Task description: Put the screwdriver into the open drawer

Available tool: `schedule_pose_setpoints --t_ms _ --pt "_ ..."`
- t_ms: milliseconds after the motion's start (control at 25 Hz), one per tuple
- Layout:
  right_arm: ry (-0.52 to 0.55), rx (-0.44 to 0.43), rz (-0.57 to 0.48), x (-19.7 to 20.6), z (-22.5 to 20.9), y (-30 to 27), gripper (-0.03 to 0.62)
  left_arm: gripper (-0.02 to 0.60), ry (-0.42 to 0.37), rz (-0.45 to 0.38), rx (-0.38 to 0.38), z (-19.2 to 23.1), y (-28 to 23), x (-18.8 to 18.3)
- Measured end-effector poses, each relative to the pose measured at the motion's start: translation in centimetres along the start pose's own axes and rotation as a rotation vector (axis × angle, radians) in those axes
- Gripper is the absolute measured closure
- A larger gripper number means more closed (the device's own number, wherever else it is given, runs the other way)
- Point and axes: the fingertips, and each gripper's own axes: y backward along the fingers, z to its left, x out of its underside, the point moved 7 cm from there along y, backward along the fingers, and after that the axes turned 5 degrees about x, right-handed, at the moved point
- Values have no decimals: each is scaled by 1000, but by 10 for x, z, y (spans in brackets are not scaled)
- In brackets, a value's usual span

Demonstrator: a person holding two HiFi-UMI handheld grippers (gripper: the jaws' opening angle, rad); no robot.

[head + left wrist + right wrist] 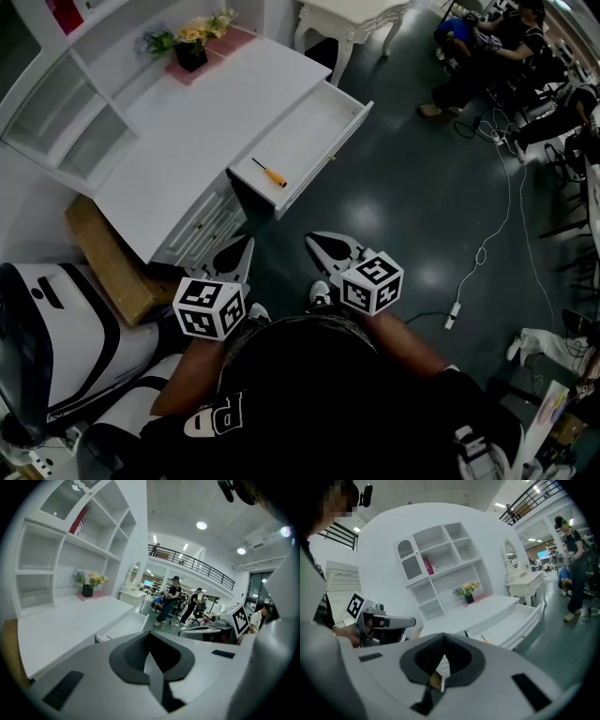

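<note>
**Head view, seen steeply from above.** A white table with a shelf hutch along its back fills the 10 to 12 o'clock part of the view. Its open drawer projects from the front edge toward 4 o'clock, so the interior is fully exposed and can be reached from above. A cardboard box leans by the table's end at 8 o'clock. A pot of flowers stands on a pink mat at the table's far end, at 11 o'clock, well apart from the drawer.

**Grippers.** The left hand-held gripper and the right hand-held gripper sit side by side at 6 o'clock, close to the person's body. Both point toward the table and are clear of it. Each gripper view shows its jaws brought together with nothing between them. Judged from this posture, neither tool is working on anything.

**Task object.** The screwdriver lies flat on the drawer floor near the drawer's 7 o'clock end, close beside its front wall. Its orange handle points to 4 o'clock and its shaft to 10 o'clock. The right gripper view also shows its handle inside the drawer.

**Reading.** With the tool resting unsupported in the drawer and both grippers empty and away from it, the placement appears complete. The drawer is open.
</note>
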Motion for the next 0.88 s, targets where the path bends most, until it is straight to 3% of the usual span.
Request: schedule_pose_setpoints --t_ms 880 --pt "16 -17 10 -4 -8 2 586 571 -5 6 -9 -6 -7 -3"
